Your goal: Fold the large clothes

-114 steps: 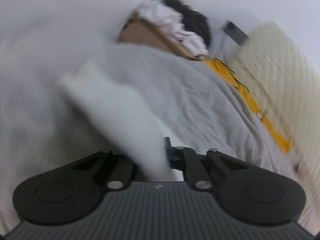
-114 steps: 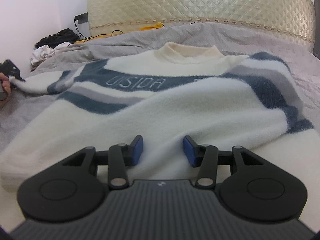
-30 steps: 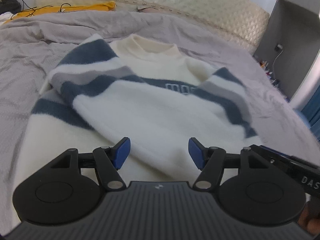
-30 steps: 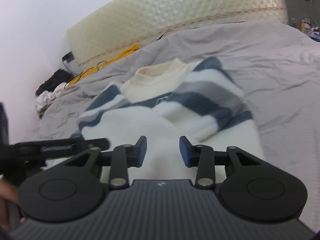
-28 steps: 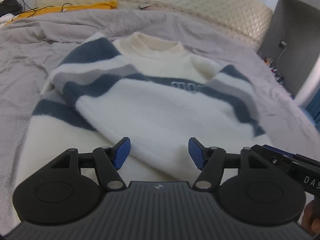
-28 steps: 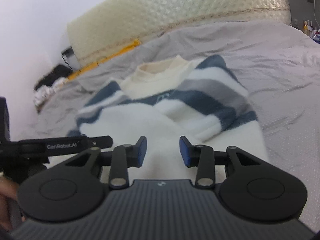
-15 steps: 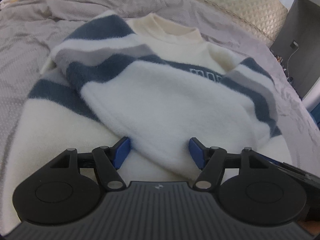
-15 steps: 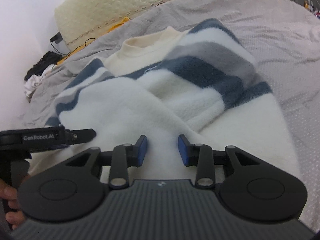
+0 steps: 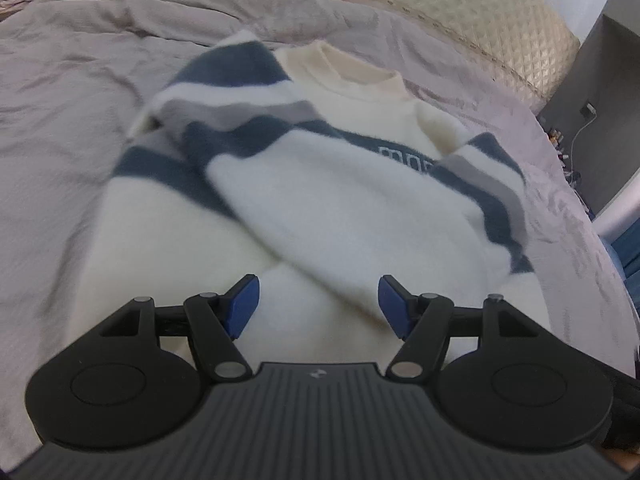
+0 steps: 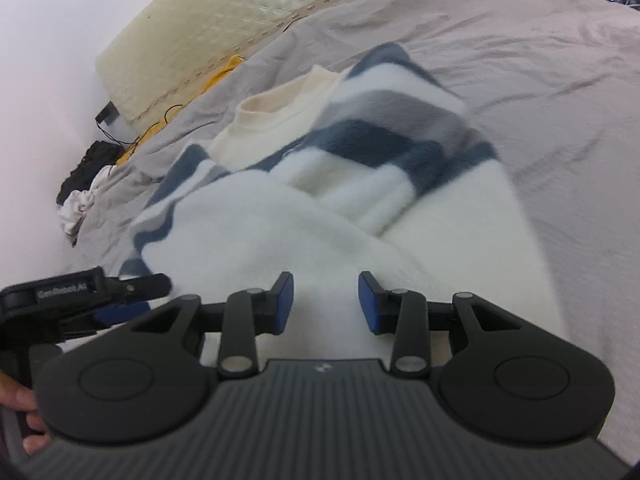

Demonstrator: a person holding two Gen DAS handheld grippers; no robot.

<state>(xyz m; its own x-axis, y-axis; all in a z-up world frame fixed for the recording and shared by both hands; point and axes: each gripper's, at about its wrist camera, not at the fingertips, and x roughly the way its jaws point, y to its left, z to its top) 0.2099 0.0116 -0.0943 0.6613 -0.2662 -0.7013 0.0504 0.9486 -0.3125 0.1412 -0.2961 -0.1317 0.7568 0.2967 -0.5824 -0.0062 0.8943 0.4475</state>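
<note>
Fluffy white sweater with navy and grey stripes (image 9: pixel 340 208) lies sleeves-crossed on grey bedsheet (image 9: pixel 60 92), left gripper (image 9: pixel 319 300) and right gripper (image 10: pixel 325 303) both spread, empty, near its hem; shallow pinch on thick fleece risks slipping, undoing the sleeves.

White sweater (image 9: pixel 344 200) with navy and grey stripes, grey bedsheet (image 9: pixel 60 92), cream quilted headboard (image 9: pixel 480 12)

Grey bedsheet (image 9: pixel 60 128) lies bare both sides of sweater (image 9: pixel 340 200) (headboard (image 10: pixel 224 28) blocks far end), w/ left gripper (image 10: pixel 120 300) crowding right gripper (image 10: pixel 326 302).
</note>
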